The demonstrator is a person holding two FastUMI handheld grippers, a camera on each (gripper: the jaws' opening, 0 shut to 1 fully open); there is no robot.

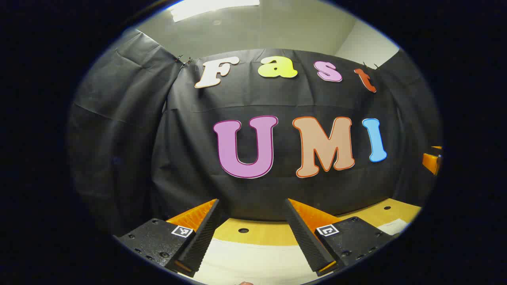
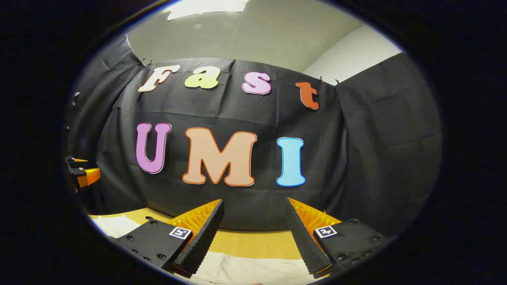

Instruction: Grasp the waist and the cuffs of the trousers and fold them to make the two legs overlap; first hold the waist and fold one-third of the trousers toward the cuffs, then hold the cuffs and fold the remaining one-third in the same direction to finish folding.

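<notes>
Both grippers, left (image 1: 252, 233) and right (image 2: 253, 233), hovering jaws open above pale trousers (image 1: 253, 261) on table (image 1: 261, 233); nothing gripped, folding looking unstarted

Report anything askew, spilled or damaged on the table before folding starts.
Nothing stands out. The pale trousers lie flat on the wooden table, no spill or tear visible. The left tool and right tool are open above them, holding nothing.

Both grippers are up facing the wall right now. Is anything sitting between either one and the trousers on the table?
Nothing visible does. The left gripper and the right gripper are both open and empty, with pale trousers lying on the wooden table just below and between their fingers. The rest of the cloth lies below what these views take in.
</notes>
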